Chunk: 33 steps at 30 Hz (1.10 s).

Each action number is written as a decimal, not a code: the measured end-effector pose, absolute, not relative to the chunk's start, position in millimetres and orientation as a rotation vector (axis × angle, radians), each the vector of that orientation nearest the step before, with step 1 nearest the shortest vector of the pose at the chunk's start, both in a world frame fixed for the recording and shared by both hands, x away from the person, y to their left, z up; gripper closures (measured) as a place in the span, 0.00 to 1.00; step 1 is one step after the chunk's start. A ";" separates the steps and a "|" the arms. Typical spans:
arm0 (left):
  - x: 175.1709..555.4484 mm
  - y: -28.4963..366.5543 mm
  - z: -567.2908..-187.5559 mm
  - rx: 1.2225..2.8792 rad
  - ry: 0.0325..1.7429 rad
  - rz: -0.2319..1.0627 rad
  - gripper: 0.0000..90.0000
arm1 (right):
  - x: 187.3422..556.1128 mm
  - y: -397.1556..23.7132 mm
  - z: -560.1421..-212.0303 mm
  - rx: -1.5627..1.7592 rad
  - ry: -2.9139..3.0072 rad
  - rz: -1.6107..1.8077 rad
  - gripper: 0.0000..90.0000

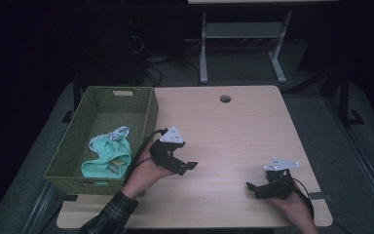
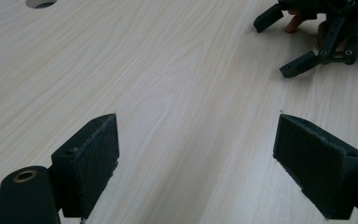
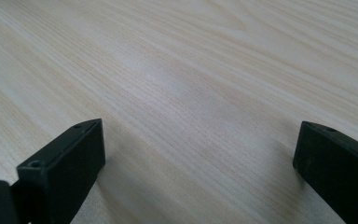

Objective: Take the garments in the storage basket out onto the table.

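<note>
With the mint-green crumpled cloth (image 1: 108, 155) lying inside the woven olive-green basket (image 1: 148, 117), both the left gripper (image 1: 189, 166) and right gripper (image 1: 253, 187) rest on the light wooden table (image 1: 233, 131) with jaws apart and empty, so the placing step looks finished.

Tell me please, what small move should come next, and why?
Probably turn the left gripper toward the green basket and reach for the teal cloth lying in it. Both grippers are open and hold nothing over bare table, and the left one is nearer the basket than the right gripper.
</note>
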<state>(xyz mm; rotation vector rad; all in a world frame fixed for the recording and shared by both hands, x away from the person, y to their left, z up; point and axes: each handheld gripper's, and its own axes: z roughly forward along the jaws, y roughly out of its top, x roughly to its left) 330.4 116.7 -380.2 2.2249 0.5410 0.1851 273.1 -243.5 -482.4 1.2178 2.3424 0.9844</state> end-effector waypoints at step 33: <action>342.8 155.9 -347.1 2.178 0.596 0.218 0.15 | 272.9 -243.3 -482.3 1.223 2.344 0.984 0.02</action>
